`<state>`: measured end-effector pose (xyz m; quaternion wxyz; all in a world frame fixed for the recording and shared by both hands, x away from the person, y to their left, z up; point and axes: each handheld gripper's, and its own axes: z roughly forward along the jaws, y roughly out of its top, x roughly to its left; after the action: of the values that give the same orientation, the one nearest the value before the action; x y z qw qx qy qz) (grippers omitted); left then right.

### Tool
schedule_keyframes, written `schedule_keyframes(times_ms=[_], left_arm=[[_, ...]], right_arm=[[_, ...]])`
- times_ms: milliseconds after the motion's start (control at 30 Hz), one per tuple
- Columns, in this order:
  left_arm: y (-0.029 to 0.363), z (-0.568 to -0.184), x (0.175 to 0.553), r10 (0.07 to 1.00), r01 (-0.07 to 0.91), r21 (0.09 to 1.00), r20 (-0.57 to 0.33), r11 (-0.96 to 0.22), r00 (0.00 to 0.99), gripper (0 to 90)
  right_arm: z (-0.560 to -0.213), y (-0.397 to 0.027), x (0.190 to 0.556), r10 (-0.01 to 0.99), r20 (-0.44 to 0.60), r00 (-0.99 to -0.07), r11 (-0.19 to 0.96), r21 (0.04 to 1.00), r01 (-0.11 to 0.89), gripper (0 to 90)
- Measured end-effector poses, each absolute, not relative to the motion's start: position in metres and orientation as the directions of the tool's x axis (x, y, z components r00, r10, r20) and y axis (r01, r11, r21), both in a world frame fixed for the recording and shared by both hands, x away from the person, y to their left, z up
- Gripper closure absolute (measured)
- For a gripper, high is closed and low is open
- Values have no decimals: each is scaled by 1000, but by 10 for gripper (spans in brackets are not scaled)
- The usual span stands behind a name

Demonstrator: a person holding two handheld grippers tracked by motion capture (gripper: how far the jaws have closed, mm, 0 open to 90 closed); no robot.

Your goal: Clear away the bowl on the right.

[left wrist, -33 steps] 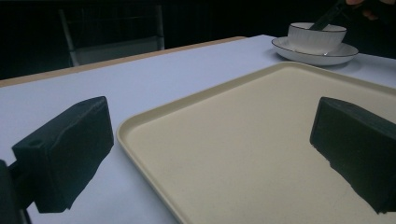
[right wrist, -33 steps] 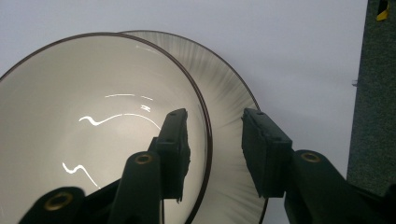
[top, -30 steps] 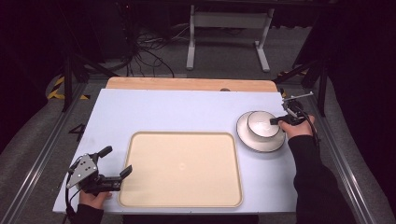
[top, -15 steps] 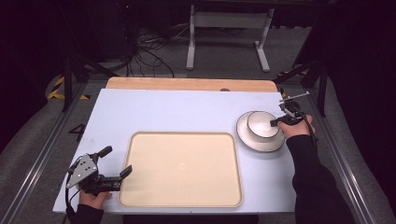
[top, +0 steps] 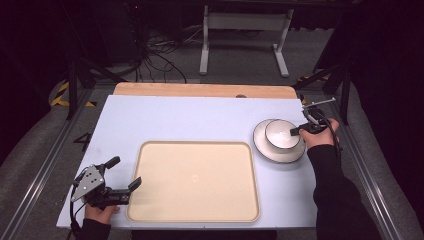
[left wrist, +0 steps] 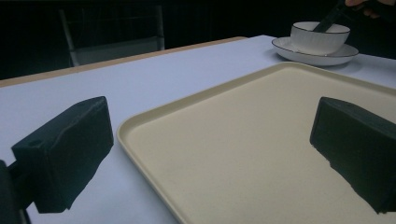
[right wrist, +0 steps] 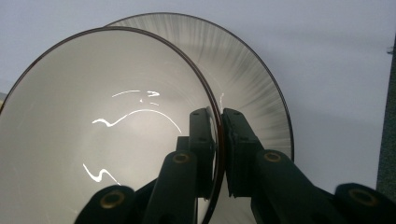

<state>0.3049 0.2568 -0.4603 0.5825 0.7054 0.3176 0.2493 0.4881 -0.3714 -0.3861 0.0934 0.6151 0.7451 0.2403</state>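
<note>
A white bowl [top: 278,134] with a dark rim sits on a white plate [top: 265,148] at the right of the table. My right gripper [top: 294,131] is shut on the bowl's rim [right wrist: 217,122], one jaw inside the bowl and one outside. From the left gripper view the bowl [left wrist: 319,37] and plate [left wrist: 287,49] stand far off at the upper right. A large cream tray [top: 195,181] lies in the middle near the front edge. My left gripper [top: 126,174] stands open at the tray's left edge [left wrist: 125,132], low over the table, with nothing between its jaws.
The table top [top: 175,120] is pale blue, with a wooden strip [top: 200,90] along its far edge. Metal rails [top: 45,160] run down both sides. A metal stand [top: 245,35] and cables lie on the floor beyond the table.
My right gripper has shifted slightly on the bowl's rim and stays closed on it. The left gripper has not moved.
</note>
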Motion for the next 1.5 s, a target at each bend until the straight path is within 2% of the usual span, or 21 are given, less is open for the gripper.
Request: schedule_keyframes(times_ms=[167, 500, 1500], left_arm=[[256, -460, 305, 739, 160, 980, -21, -118, 673, 1], [256, -460, 305, 739, 160, 980, -20, -118, 674, 2], [257, -460, 305, 736, 161, 979, -18, -124, 677, 2]], right_arm=[[-383, -369, 486, 963, 141, -230, 138, 477, 868, 829], [-354, -361, 477, 954, 117, -276, 181, 512, 840, 825], [-295, -330, 454, 916, 107, -387, 266, 559, 785, 821]])
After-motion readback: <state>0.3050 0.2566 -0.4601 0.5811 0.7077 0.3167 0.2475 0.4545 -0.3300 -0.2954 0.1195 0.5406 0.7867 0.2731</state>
